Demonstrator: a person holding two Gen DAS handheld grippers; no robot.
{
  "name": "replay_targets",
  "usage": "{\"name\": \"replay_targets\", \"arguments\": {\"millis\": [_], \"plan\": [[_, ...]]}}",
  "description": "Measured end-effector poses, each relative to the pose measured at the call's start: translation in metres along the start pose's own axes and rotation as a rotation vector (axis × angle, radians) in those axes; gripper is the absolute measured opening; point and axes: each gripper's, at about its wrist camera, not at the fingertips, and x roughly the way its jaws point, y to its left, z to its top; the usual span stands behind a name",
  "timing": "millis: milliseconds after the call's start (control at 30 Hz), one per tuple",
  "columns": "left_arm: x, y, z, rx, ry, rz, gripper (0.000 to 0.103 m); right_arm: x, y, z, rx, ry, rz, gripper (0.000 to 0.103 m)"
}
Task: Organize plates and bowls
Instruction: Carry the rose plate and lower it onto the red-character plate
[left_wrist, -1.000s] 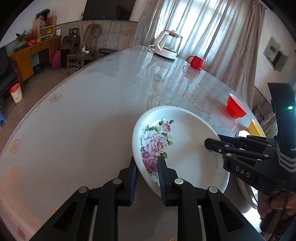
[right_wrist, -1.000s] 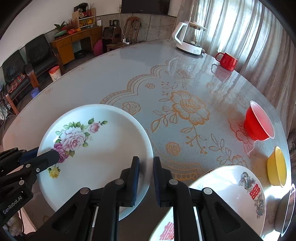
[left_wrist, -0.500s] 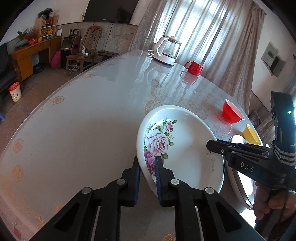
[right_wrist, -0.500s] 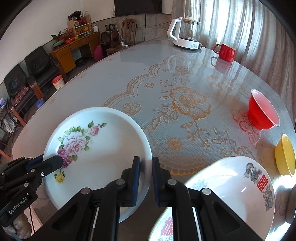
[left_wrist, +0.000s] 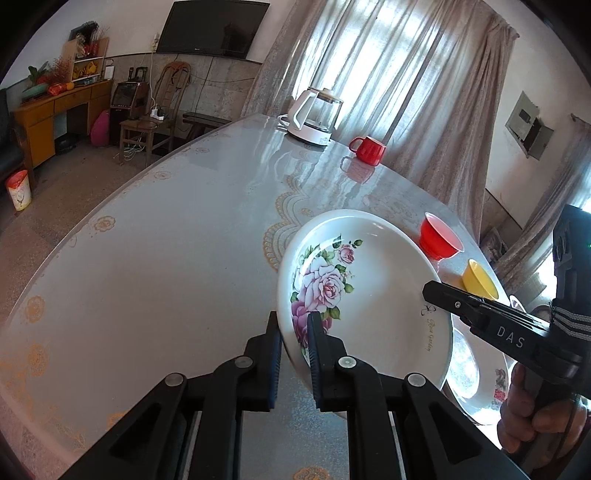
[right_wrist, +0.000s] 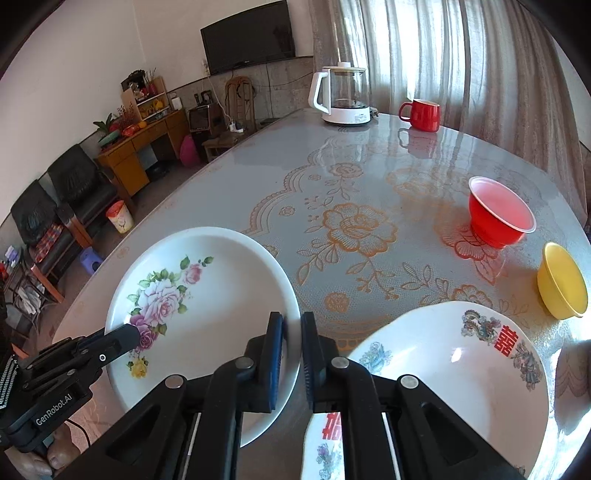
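A big round table (right_wrist: 229, 192) with a shiny flower-print cover fills a living room with curtains. The left gripper (left_wrist: 294, 325) and right gripper (right_wrist: 291, 328) both pinch the rose plate (right_wrist: 221, 288) by its rim — it sits tilted near the table's edge. Only the right view shows the whole red-letter plate (right_wrist: 454, 373) beside it — with the red bowl (right_wrist: 498, 214) and yellow bowl (right_wrist: 563, 282) behind.
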Motion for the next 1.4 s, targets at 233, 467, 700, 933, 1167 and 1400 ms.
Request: {"name": "replay_targets", "arguments": {"millis": [233,467,700,933,1167,1400], "plan": [[-0.001,-0.038,0.008,0.072,-0.006,-0.06,0.013,-0.034,-0.028,-0.006,0.083,-0.067,-0.034,0.008],[0.007,-0.085,0.008,0.168,0.01,-0.135,0.013,-0.065,-0.067,-0.024,0.176,-0.097,-0.09,0.008],[0.026,-0.125,-0.003,0.241,0.066,-0.158,0.013,-0.079,-0.105,-0.048,0.258,-0.079,-0.149,0.008],[0.048,-0.147,-0.015,0.311,0.132,-0.159,0.013,-0.079,-0.134,-0.069,0.301,-0.032,-0.199,0.008],[0.064,-0.155,-0.026,0.344,0.166,-0.134,0.013,-0.065,-0.14,-0.081,0.291,0.014,-0.261,0.01],[0.067,-0.155,-0.027,0.35,0.156,-0.141,0.013,-0.065,-0.134,-0.081,0.226,0.0,-0.329,0.011]]}}
